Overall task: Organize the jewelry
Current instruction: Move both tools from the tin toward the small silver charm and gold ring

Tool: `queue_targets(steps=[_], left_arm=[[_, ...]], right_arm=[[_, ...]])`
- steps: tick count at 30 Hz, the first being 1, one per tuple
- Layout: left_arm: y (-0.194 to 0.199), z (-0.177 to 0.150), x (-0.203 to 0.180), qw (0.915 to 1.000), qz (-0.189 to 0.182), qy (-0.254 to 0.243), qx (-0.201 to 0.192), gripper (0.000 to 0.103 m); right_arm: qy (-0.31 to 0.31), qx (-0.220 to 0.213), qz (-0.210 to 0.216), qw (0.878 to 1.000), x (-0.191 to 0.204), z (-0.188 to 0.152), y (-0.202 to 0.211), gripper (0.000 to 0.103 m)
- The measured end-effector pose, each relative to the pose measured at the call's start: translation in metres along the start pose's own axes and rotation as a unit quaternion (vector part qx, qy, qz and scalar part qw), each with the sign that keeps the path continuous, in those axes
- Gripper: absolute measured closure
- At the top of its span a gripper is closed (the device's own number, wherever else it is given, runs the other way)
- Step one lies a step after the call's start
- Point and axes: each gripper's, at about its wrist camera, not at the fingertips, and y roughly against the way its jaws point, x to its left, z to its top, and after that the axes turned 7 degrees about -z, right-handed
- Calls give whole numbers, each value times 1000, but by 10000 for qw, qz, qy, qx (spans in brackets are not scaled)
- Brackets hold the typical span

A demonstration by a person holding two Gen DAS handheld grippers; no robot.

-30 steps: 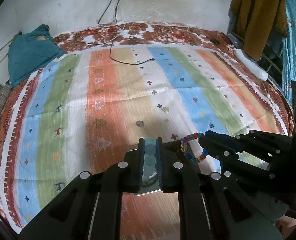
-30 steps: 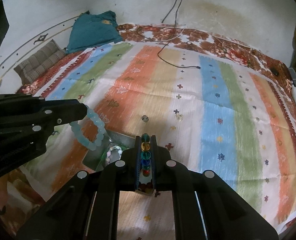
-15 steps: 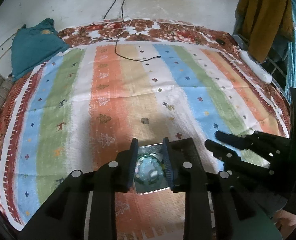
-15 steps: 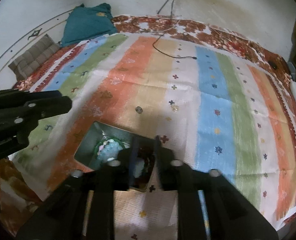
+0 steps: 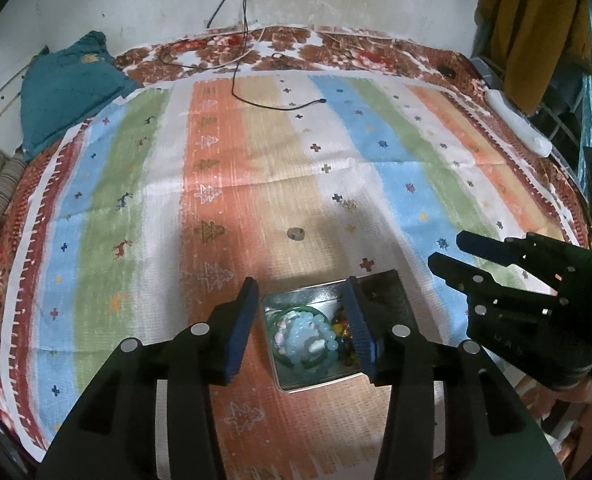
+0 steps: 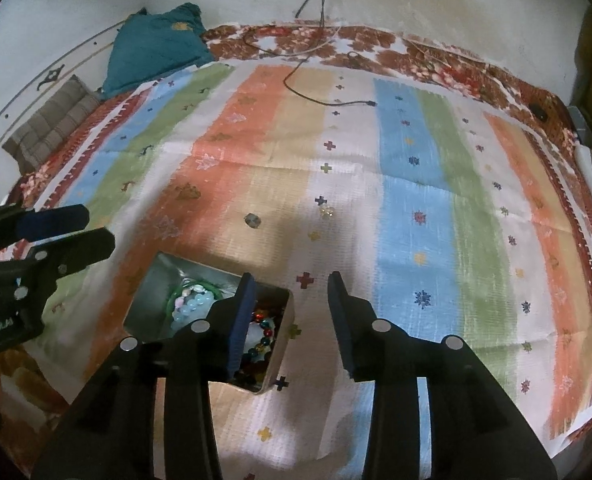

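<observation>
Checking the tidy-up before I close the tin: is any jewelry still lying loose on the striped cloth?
Yes. A small ring and a small glittery piece lie on the striped cloth beyond the metal tin; the bead bracelets are inside.

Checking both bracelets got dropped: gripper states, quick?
Left gripper: open, empty, jaws just opening above the tin.
Right gripper: open, empty, jaws just opening.

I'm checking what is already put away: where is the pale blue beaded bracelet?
The pale blue beaded bracelet lies inside the open metal tin on the striped cloth, left of the multicoloured beads, below the open left gripper.
</observation>
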Motion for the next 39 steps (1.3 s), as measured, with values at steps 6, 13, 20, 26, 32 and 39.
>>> queue_targets(steps=[6,13,20,26,32,39], left_arm=[[-13,5,2,9999,-12,-8,152,54],[-31,19,7,9997,129,46,220,54],[-46,28,6,9986,268,-278,373,54],[-64,31,6,9972,293,-367,582,54],[-81,34,4,9958,267,-431,758,54],[-97,41,10,9952,152,-340,901,54]], right_arm=[[-119,210,49,9997,-10,12,-18,57],[-73,254,-78,9996,-12,24,-34,54],[-75,415,-145,9990,-17,34,-55,54],[-110,538,-204,9983,-21,41,-72,54],[-191,653,-195,9975,-25,46,-86,54],[-223,742,-150,9969,-25,53,-102,54]])
